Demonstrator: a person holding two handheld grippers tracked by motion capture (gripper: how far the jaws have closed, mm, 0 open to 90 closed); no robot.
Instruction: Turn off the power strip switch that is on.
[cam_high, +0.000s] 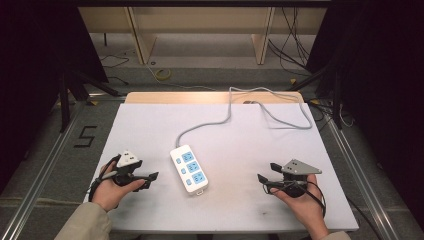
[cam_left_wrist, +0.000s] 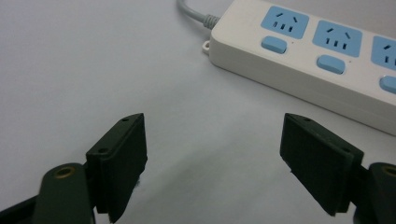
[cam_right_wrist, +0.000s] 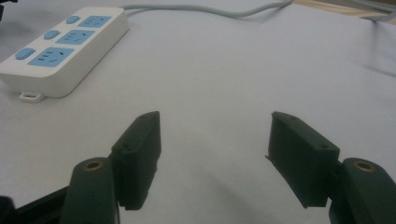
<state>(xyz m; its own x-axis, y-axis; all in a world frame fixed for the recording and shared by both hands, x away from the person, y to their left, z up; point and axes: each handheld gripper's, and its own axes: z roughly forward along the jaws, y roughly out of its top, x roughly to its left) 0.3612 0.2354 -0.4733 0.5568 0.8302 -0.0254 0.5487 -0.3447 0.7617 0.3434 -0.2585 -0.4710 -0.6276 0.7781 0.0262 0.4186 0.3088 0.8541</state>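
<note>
A white power strip (cam_high: 189, 169) with three blue sockets and three blue switches lies flat near the middle of the counter (cam_high: 150, 125), its long side running from the far left to the near right. All three sockets are bare, with no plug in any of them. Its grey cord (cam_high: 227, 120) leaves the far end of the power strip, curves away over the counter and loops near the far edge. The left gripper (cam_high: 152, 179) sits just left of the power strip, held in the person's left hand (cam_high: 112, 190), with its jaws spread wide and nothing between them; in the left gripper view the power strip lies just ahead and to the right of the jaws, apart from them. The right gripper (cam_high: 266, 172) rests well to the right of the power strip in the right hand (cam_high: 302, 200), jaws also spread and pinching nothing. Between the power strip and the right gripper the white surface is open, and there is wide room from the power strip to the left, right and far edges. The near edge is closer to it.
</note>
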